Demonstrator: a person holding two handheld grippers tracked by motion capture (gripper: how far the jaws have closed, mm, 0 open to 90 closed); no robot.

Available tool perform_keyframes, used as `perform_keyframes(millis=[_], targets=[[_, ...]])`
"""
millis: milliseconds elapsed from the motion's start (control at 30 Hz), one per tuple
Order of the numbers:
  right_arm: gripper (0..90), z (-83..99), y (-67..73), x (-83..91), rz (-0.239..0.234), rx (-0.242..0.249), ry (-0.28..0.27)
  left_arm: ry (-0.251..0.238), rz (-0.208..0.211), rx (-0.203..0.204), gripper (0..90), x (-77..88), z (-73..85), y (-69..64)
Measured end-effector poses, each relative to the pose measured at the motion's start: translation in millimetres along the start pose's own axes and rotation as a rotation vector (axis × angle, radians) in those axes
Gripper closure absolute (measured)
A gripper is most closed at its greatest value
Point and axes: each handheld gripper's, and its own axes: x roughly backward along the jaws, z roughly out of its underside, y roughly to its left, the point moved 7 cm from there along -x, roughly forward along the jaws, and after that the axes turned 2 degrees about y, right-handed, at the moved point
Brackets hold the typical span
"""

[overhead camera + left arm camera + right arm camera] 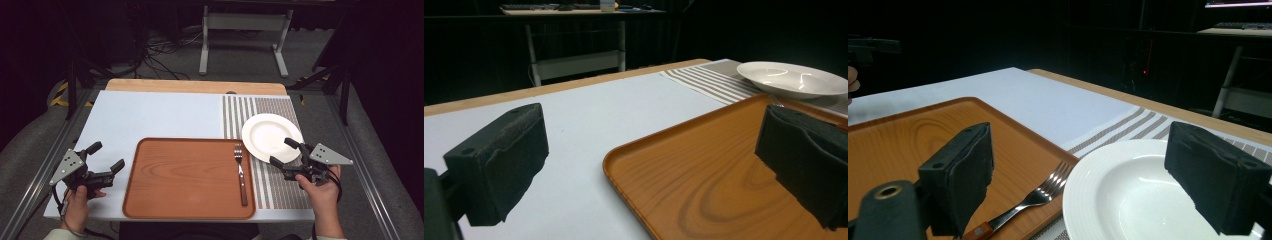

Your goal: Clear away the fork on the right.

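Currently, the right gripper [283,151] is being held by a hand [320,192] at the near right of the table [150,115], just beside the near edge of the round white ceramic plate [270,134]. Its black fingers [292,143] are being kept spread wide with nothing between them, and they are being pointed toward the plate and the tray. In the right gripper view, the plate [1128,195] is being seen low between the two fingers [960,175], with its rim lying close under them; whether a finger is touching the rim cannot be told.

The plate is resting on a brown and white striped woven placemat [280,190] on the right part of the table, touching or slightly overlapping the far right corner of a rectangular orange-brown wooden tray [185,177]. A steel fork with a brown wooden handle [240,172] is lying on the right side of the tray, tines pointing away from the person, just beside the plate.

The left gripper [106,158] is being held by the other hand [77,200] at the near left of the table, just left of the tray. Its fingers [499,165] are likewise being kept spread apart and are pinching nothing; in the left gripper view, the tray's near left corner [634,165] is being seen between them, with the plate [791,77] farther off.
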Motion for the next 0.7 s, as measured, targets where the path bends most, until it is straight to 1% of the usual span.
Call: perform_keyframes(millis=[67,133,167,200,267,300,400,467,500,533,700], targets=[[13.5,2.5,-0.4,1.2,0.006,0.003,-0.004,0.001,0.000,0.001,1.3,0.2,0.1,0.2],[13.5,11.6,-0.6,4.0,0.027,0.025,0.010,-0.001,-0.001,0.001,1.3,0.2,0.0,0.3],[13.5,11.6,-0.6,4.0,0.027,0.025,0.010,-0.001,-0.001,0.001,1.3,0.2,0.0,0.3],[13.5,19.4,-1.6,5.9,0.036,0.022,0.024,0.002,0.001,0.000,1.3,0.3,0.2,0.2],[13.5,25.4,-2.9,7.3,0.040,0.012,0.026,0.002,0.002,0.000,1.3,0.3,0.2,0.1],[13.5,28.5,-3.4,8.0,0.043,-0.001,0.028,0.002,0.002,0.000,1.3,0.2,0.1,0.0],[13.6,36.0,-5.1,8.1,0.049,-0.012,0.044,-0.002,0.003,-0.001,1.3,-0.3,-0.2,0.0],[13.8,39.5,-6.2,8.2,0.060,-0.010,0.065,-0.002,0.002,0.000,1.3,-0.4,-0.1,0.2],[14.0,40.4,-6.7,8.1,0.069,0.006,0.075,-0.001,0.001,-0.001,1.3,-0.4,0.1,0.5],[14.1,40.9,-6.5,8.1,0.074,0.010,0.082,0.002,0.000,-0.001,1.3,-0.4,0.5,0.9],[14.0,40.4,-6.4,7.2,0.070,0.014,0.075,0.000,-0.004,0.004,1.3,0.0,0.8,2.2]])
